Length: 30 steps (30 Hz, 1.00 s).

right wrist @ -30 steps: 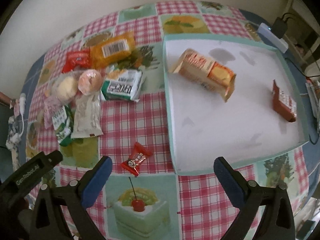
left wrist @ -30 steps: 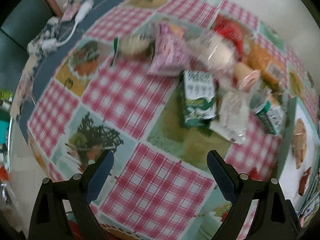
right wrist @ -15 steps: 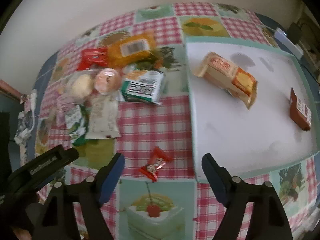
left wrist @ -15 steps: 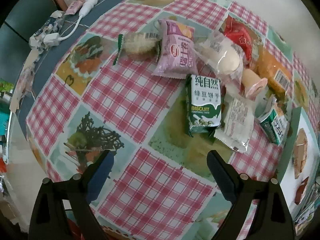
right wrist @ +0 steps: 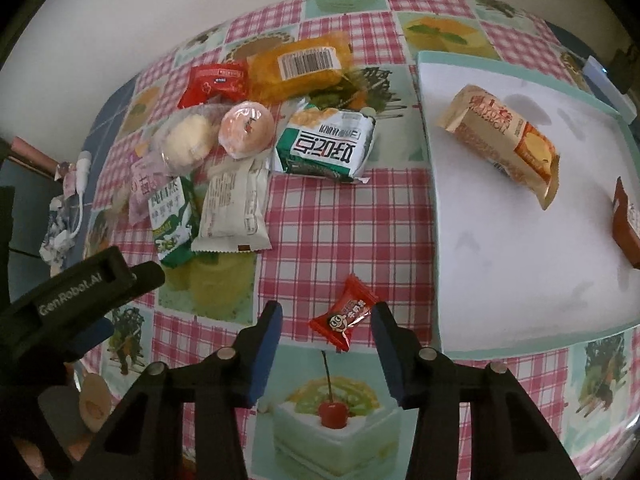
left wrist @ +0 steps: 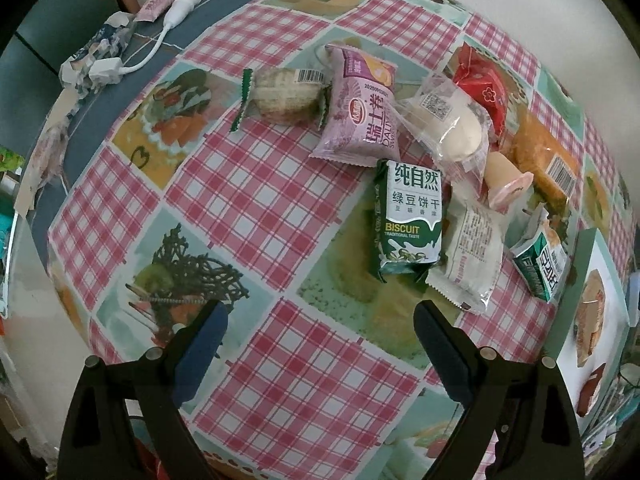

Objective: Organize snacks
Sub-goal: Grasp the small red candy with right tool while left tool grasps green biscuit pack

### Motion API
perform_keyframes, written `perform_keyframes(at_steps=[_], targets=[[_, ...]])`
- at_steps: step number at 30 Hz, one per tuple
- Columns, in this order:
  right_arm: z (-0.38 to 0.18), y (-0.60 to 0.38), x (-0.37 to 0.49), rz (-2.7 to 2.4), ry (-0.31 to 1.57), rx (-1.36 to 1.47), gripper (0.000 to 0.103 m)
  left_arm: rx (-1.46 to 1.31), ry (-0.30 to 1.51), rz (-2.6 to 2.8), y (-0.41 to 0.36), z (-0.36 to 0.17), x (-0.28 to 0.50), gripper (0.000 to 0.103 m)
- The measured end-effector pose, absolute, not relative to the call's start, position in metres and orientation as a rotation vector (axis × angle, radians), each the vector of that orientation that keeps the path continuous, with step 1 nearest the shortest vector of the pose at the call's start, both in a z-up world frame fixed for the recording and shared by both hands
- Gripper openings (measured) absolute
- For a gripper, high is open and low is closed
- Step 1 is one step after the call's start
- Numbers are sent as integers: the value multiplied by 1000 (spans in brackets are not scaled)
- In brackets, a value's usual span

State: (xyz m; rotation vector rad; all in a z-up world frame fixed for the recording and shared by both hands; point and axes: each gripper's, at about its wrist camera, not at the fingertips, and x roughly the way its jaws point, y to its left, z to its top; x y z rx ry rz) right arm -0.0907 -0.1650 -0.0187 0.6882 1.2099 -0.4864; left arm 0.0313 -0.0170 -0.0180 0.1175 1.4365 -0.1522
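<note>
The right gripper [right wrist: 326, 322] is hanging low over the checkered tablecloth [right wrist: 344, 216]. Its two blue jaws are standing apart, one on each side of a small red candy [right wrist: 344, 317]. The jaws are not squeezing the candy. The candy is lying flat on the cloth, just beside the near corner of the white tray [right wrist: 512, 240].

Inside the tray, an orange biscuit pack [right wrist: 504, 142] is lying near the far side. A brown snack bar [right wrist: 626, 222] is lying at the right edge.

The left gripper [left wrist: 318, 334] is hanging over a bare part of the cloth. Its jaws are spread wide and are holding nothing.

A pile of snacks is sitting ahead of it. A green biscuit pack [left wrist: 408, 218] is lying closest. A white wrapped cake [left wrist: 470, 256] is touching its right side. A purple pack [left wrist: 362, 114] is lying behind it, next to a round cracker pack [left wrist: 282, 94]. A clear bag with a pale bun [left wrist: 452, 128], a pink jelly cup [left wrist: 506, 182], a red pack [left wrist: 482, 86] and an orange cake pack [left wrist: 546, 156] are crowding together farther back.
</note>
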Motion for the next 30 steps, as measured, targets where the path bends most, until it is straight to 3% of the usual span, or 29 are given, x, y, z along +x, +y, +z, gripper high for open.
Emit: perform_keyframes(at_steps=[2, 6, 14, 30], targets=[[-21, -164, -87, -481, 1218, 684, 39, 115, 1439, -151, -15, -18, 32, 94], [-29, -165, -87, -500, 1238, 680, 38, 112, 1444, -149, -15, -21, 32, 94], [-46, -167, -90, -528, 1291, 676, 22, 105, 1446, -152, -19, -23, 34, 94], [-48, -180, -80, -552, 1260, 664, 20, 28, 1434, -187, -10, -19, 65, 94]])
